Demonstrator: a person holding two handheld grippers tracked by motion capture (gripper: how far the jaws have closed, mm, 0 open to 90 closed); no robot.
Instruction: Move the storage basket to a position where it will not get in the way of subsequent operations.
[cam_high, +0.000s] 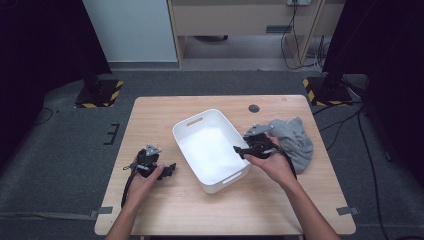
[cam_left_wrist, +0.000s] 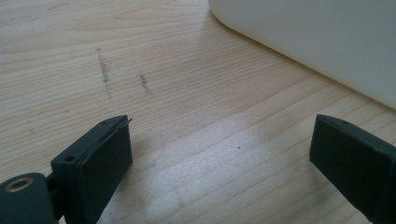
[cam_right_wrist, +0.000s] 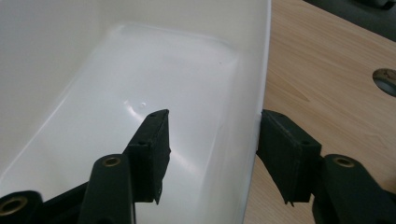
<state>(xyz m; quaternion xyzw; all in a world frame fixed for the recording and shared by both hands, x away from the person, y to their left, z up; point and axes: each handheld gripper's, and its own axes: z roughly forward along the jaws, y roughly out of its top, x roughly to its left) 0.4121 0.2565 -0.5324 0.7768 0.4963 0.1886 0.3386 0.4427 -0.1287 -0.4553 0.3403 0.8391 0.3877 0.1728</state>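
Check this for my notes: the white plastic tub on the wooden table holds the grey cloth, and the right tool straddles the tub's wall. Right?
One slip: the white plastic tub is empty. The high view shows the grey cloth lying on the wooden table beside it. The right tool does straddle the tub's wall.

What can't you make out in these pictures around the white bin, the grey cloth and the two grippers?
- Grey cloth: in the high view its near-left part is covered by the right hand and right gripper.
- White bin: in the right gripper view its wall runs between the jaws, one inside, one outside; whether the pads press it is unclear.
- White bin in the left gripper view: cut off by the top and right edges.
- Left gripper: jaws wide apart over bare table.
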